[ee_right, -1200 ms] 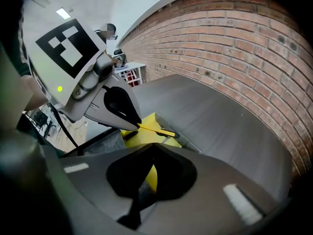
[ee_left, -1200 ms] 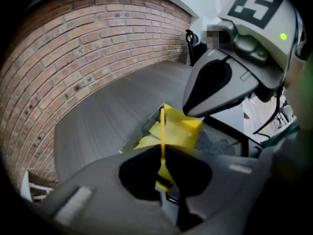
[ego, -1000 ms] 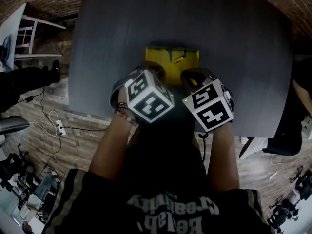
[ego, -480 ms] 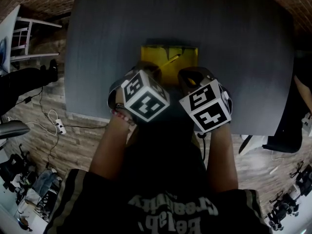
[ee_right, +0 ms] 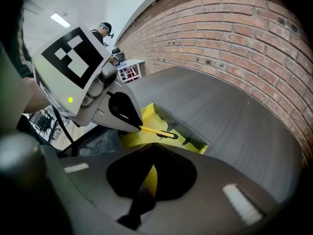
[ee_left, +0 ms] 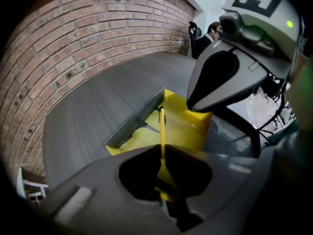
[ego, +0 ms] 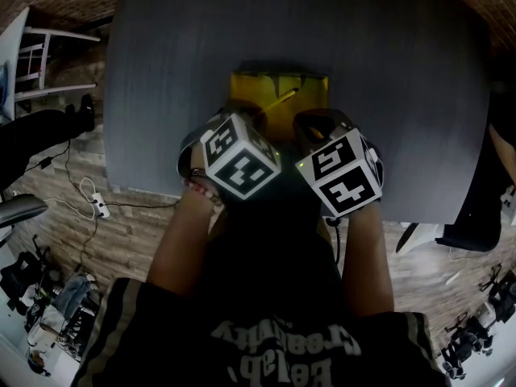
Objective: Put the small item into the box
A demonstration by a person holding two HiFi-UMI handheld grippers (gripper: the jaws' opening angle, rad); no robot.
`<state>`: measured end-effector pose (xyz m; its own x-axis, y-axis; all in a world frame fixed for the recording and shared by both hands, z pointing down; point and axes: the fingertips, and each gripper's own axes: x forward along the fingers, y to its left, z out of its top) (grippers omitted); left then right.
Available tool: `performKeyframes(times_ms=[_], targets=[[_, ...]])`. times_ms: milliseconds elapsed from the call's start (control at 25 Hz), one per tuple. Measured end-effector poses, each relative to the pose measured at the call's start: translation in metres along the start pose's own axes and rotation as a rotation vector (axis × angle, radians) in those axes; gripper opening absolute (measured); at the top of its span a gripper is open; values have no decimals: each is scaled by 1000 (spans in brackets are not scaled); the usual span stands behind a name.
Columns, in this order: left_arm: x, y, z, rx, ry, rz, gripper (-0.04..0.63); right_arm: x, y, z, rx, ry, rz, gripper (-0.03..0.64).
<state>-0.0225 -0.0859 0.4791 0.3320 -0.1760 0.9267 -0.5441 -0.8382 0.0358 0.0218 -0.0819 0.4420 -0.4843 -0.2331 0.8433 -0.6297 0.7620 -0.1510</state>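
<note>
Resting on the dark table (ego: 161, 95), an open yellow box (ego: 242, 83) is seen. The right gripper (ee_right: 150, 148) is pressed together, empty. Just beside it the left gripper (ee_left: 165, 192) is pinched on a thin yellow item (ee_left: 161, 131), held over the box, apparently not touching it.

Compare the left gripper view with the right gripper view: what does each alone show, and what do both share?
Only the left gripper view: the thin yellow item seen lengthwise, held in the shut left gripper, and the right gripper from outside. Only the right gripper view: that item side-on, and a ceiling light. Both: the yellow box, dark table, brick wall.
</note>
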Motion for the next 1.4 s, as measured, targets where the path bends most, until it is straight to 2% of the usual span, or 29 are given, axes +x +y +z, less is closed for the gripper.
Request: performKeyframes(times_ms=[1000,1400], targets=[[21,8,-9,24,51,7,29,11,-6,-9,21,13,13,6],[26,9,-10,32,48,15,30,17,-3,-8,23,11,18,6]])
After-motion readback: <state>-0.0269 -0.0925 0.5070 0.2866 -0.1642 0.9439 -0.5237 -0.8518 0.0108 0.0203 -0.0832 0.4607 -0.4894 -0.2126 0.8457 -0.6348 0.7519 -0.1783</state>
